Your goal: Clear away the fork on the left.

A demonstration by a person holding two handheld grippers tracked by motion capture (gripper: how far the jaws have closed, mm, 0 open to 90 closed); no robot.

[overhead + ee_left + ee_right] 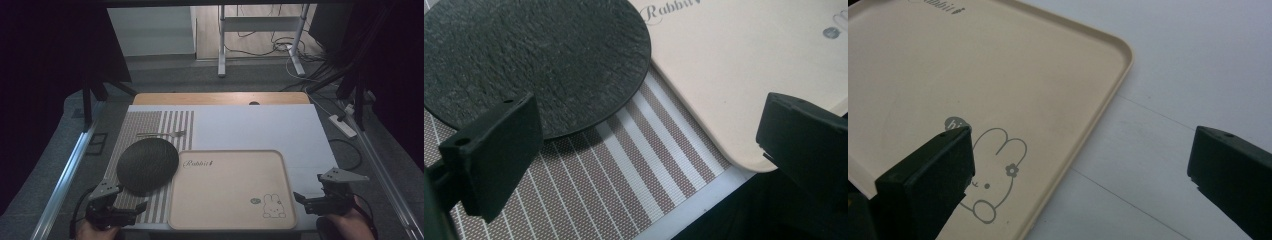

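Plate (148,165), round, dark, rough-textured, overlaps beige tray (230,220).

Black tools (131,209) with grey three-cornered plates (343,175), square pads

Left gripper (131,207) low at the near left, jaws spread wide, nothing between them. Right gripper (305,199) low at the near right, jaws likewise wide apart and empty. Both hands enter from the bottom edge.
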